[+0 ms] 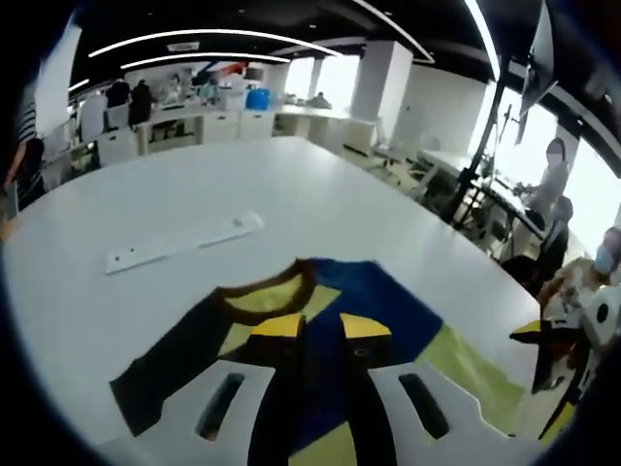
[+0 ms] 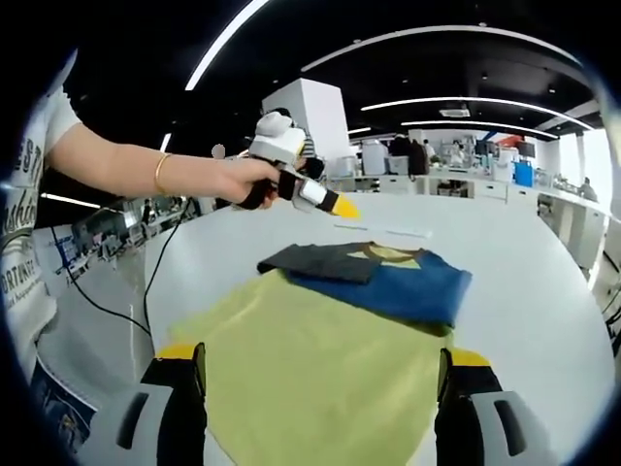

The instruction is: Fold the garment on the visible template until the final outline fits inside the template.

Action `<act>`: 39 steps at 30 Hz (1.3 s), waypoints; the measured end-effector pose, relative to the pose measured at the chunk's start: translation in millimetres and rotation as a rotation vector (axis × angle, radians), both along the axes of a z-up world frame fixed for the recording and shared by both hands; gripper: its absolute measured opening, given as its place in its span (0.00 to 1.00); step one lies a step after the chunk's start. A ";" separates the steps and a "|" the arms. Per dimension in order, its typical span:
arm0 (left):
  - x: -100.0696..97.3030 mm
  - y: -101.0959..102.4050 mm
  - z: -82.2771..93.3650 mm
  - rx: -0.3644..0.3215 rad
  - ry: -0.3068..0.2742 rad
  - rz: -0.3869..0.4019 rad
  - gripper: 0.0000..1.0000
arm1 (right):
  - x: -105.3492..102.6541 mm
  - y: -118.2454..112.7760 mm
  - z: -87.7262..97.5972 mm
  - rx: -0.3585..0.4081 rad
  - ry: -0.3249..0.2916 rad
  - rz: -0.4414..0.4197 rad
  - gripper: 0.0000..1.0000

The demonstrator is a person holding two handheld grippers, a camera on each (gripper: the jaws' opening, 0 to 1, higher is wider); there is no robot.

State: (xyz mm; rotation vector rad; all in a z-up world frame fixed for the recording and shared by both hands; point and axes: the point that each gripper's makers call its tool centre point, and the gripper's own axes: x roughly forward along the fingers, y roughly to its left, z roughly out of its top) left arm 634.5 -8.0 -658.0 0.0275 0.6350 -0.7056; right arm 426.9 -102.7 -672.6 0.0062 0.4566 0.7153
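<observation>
Garment [image 2: 374, 277] lies partly folded on the yellow-green template [image 2: 310, 374] on the white table [image 2: 543, 291]; in the left gripper view its lower part is hidden behind that gripper's white jaws and cut off at the frame's bottom edge. Left gripper [image 1: 318, 388] and right gripper [image 2: 320, 379] both stand released, jaws apart, grasping nothing. Print on the person's white shirt [image 2: 24, 252] is cropped and unreadable, and marks on the flat white strip [image 1: 184, 243] are too small to make out.

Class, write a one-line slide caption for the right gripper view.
Open right tool above the yellow-green template, folded blue garment beyond it, left tool held over the white table.
</observation>
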 end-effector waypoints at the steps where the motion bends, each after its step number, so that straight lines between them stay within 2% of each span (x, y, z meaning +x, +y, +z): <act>1: -1.4 -1.9 -2.5 0.005 -0.004 -0.009 0.13 | 0.5 -0.8 -0.4 0.000 0.001 -0.002 0.99; 7: -2.4 -8.9 -20.8 0.031 -0.003 -0.034 0.18 | 1.8 -2.7 -2.8 0.005 0.007 -0.007 0.99; 13: -6.2 -12.6 -40.7 0.043 0.025 -0.049 0.21 | 5.6 -5.4 -8.8 0.004 0.019 -0.008 0.99; 21: -14.1 -20.6 -62.7 0.059 0.053 -0.082 0.20 | 9.0 -7.2 -12.5 0.016 0.030 -0.022 0.99; 27: -14.3 -20.5 -73.5 0.070 0.069 -0.077 0.17 | 9.1 -9.8 -16.6 0.022 0.039 -0.033 0.99; 34: -19.8 -15.2 -87.3 0.144 0.067 -0.106 0.14 | 8.0 -13.4 -21.6 0.028 0.052 -0.046 0.99; 39: -19.3 -14.2 -88.4 0.139 0.059 -0.098 0.12 | 7.5 -13.0 -22.0 0.034 0.053 -0.051 0.99</act>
